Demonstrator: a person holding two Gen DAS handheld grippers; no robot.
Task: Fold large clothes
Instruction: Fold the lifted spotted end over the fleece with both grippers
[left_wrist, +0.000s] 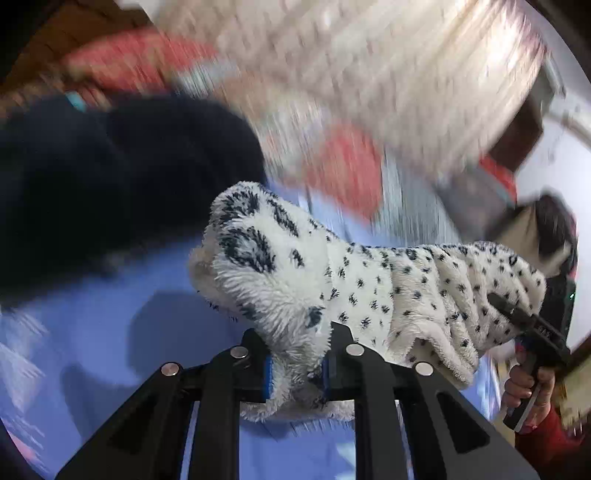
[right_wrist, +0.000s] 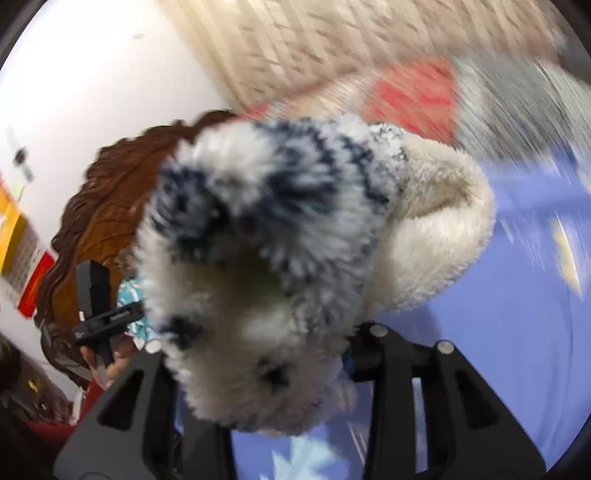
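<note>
A fuzzy white garment (left_wrist: 354, 280) with dark spots is held aloft between two handheld grippers, above a blue bed sheet (left_wrist: 110, 332). At the left, the left gripper (left_wrist: 297, 373) is seen with its jaws clenched on a bunched edge of the fleece, the blue pads pressed into the pile and a tuft hanging below them. From there the cloth is stretched across, gathered in folds, to the right gripper (left_wrist: 517, 314), which is carried in a person's hand (left_wrist: 528, 391) and has its jaws grasping the far end; in the right wrist view the fleece (right_wrist: 258, 240) is crowded so close to the lens that the pads are mostly hidden, though it is plainly pinched between the fingers. A dark garment (left_wrist: 110, 177) lies at the left, and a cream knitted piece (left_wrist: 369, 74) is blurred beyond. Only thick clumps are held, not flat corners, so the pile could be pulled out of either grip if the span is tightened. The garment could also be laid down twisted, since its edges are bunched, or dragged across the dark garment nearby.
</note>
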